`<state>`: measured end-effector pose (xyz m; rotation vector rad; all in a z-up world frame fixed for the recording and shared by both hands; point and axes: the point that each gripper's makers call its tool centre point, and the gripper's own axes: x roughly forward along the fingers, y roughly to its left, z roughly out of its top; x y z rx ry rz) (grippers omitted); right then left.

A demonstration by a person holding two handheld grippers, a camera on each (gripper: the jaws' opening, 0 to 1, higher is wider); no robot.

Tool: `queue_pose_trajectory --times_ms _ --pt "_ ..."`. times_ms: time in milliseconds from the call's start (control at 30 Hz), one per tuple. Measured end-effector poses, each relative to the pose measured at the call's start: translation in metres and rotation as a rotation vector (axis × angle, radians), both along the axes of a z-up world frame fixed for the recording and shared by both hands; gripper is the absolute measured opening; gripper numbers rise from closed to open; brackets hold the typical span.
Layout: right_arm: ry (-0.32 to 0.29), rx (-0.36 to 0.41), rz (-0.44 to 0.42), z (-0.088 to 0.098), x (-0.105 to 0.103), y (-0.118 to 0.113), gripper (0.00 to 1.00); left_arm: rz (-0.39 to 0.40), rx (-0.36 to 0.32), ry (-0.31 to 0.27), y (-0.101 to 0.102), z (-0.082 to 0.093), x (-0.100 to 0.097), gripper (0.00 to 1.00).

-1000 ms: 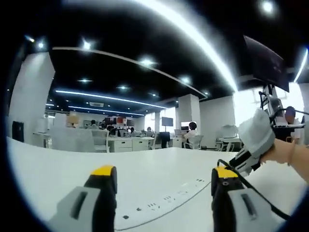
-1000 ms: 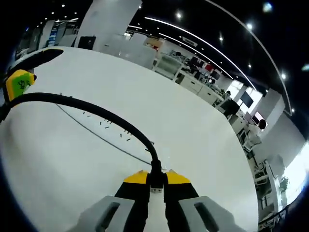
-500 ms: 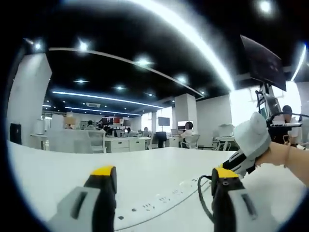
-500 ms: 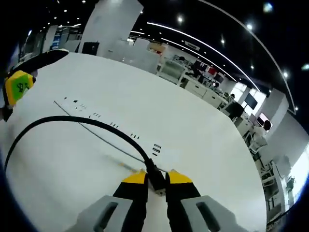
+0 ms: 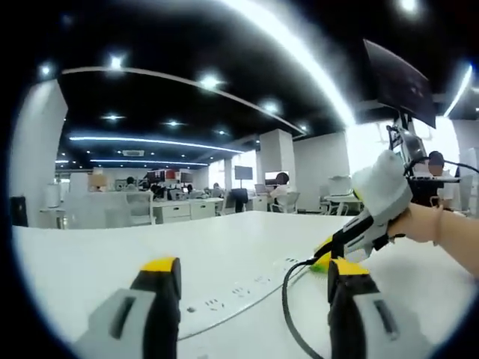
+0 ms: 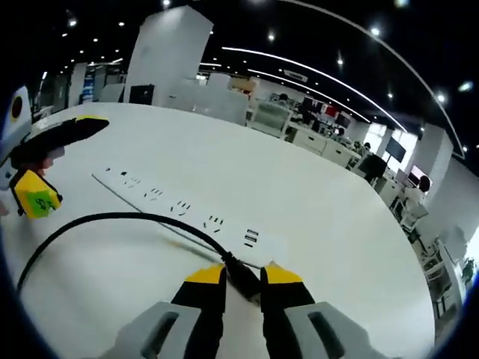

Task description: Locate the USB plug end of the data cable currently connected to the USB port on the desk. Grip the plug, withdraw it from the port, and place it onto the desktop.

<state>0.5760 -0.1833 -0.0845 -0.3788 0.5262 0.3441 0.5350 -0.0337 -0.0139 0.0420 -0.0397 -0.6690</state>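
My right gripper [image 6: 243, 272] is shut on the black USB plug [image 6: 235, 266], held low over the white desk [image 6: 322, 187], just in front of the inset power strip [image 6: 172, 203] and its USB ports [image 6: 251, 238]. The plug's black cable [image 6: 97, 218] curves away to the left in a wide loop over the desktop. In the left gripper view, my right gripper [image 5: 325, 258] reaches in from the right in a person's hand, with the cable [image 5: 287, 307] looping below it. My left gripper [image 5: 254, 268] is open with nothing between its fingers. It appears in the right gripper view at the left edge [image 6: 52, 161].
Sockets of the power strip [image 5: 239, 288] run across the desk between the two grippers. Behind the desk is an open office with other desks, chairs, seated people and white pillars. A dark monitor [image 5: 397, 82] hangs at the upper right.
My right gripper has come down towards the desk with the plug, close to the power strip. The cable loop has sunk lower and spread over the desktop. My left gripper stays open.
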Motion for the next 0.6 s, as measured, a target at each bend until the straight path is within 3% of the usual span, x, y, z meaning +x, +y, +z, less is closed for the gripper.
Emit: queue_pose_trajectory --times_ms 233,400,600 --pt "-0.001 0.038 0.034 0.0 0.001 0.007 0.31 -0.009 0.002 0.008 -0.003 -0.002 0.0 0.8" --pt "-0.001 0.054 0.052 0.0 0.002 0.009 0.3 0.006 0.015 0.02 0.0 -0.008 0.004 0.8" --pt "-0.054 0.051 0.056 0.005 0.006 0.006 0.3 0.006 0.015 0.033 -0.002 -0.013 0.005 0.8"
